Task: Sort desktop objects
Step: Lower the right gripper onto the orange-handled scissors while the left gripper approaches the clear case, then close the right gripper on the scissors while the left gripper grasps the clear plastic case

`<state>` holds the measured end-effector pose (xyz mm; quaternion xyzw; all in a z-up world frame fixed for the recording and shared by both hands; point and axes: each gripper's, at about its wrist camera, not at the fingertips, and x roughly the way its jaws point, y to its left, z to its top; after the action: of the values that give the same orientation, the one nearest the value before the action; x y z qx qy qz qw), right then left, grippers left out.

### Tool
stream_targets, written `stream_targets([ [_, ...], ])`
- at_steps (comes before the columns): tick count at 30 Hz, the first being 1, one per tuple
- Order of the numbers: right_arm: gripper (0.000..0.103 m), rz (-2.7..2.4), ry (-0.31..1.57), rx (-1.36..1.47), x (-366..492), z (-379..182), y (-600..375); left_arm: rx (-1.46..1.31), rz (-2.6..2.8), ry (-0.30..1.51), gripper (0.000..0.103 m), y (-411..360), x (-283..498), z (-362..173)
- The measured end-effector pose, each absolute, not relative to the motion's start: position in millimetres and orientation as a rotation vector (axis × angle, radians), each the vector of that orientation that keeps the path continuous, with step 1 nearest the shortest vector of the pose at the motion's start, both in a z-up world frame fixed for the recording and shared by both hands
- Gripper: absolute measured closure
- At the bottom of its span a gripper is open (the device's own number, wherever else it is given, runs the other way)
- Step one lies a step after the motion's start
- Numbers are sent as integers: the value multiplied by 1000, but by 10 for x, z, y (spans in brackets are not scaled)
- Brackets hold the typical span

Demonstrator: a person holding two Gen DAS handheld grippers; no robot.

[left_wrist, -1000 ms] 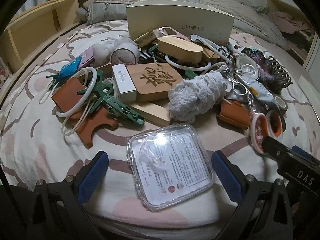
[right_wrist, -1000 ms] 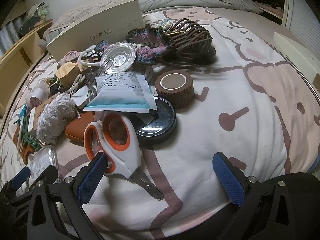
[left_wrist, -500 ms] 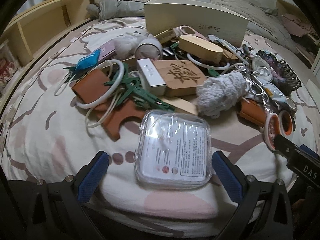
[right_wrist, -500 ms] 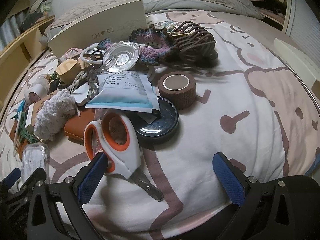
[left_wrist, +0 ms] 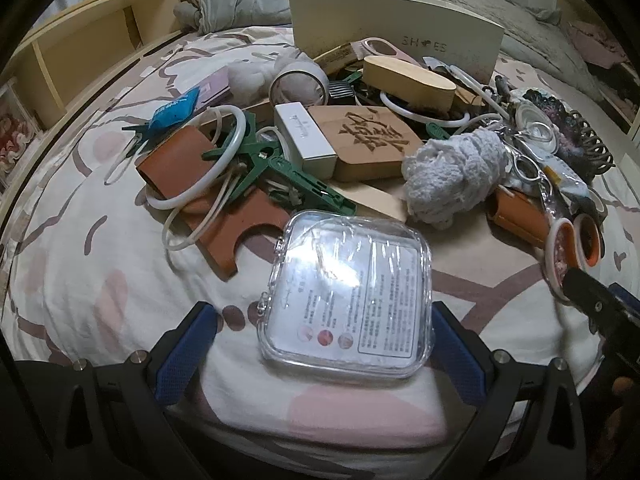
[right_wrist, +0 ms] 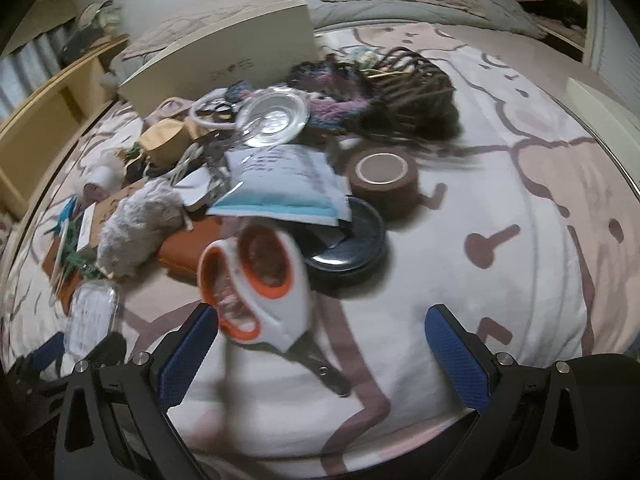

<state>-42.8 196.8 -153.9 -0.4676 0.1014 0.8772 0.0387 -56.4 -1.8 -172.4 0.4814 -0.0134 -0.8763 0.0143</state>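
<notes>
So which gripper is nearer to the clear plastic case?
Left. The left gripper has the clear case between its open jaws. The right gripper is off to its right, by the scissors.

Patterned bedspread (left_wrist: 72,264): clear case (left_wrist: 348,296), scissors (right_wrist: 260,280), shoebox (left_wrist: 396,40).

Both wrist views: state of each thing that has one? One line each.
Left gripper: open, jaws either side of the clear plastic case, not clamped.
Right gripper: open, holding nothing.
Clear plastic case: lid shut, lying flat on the bedspread.
Scissors: blades closed, lying flat.
Green clip: closed, lying in the pile.
Brown tape roll: on its flat end.
Shoe box: standing on its side behind the pile.
</notes>
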Motion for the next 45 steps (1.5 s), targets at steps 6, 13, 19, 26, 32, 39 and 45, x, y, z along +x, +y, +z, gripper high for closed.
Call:
stream_targets([
  [6,22,2720,300,-1430,-432,-1511,1935,1507,-2729,-20,0,-31,-582,-1741],
  [13,42,2751,274,-1440,-448,-1513,1865,1530,-2714,12,0,-41,-618,-1754],
  [19,58,2794,246,-1443,-456,-1508,1791,1511,-2731,17,0,-44,-613,-1734],
  [26,62,2821,276,-1422,-438,-1513,1793,1491,-2765,53,3,-65,-597,-1692],
  [32,62,2823,254,-1413,-431,-1514,1769,1475,-2784,-14,12,-2,-563,-1680],
  [39,67,2812,219,-1427,-422,-1509,1748,1467,-2811,-16,24,3,-539,-1656],
  [45,68,2823,248,-1438,-406,-1497,1754,1460,-2829,20,25,-10,-527,-1633],
])
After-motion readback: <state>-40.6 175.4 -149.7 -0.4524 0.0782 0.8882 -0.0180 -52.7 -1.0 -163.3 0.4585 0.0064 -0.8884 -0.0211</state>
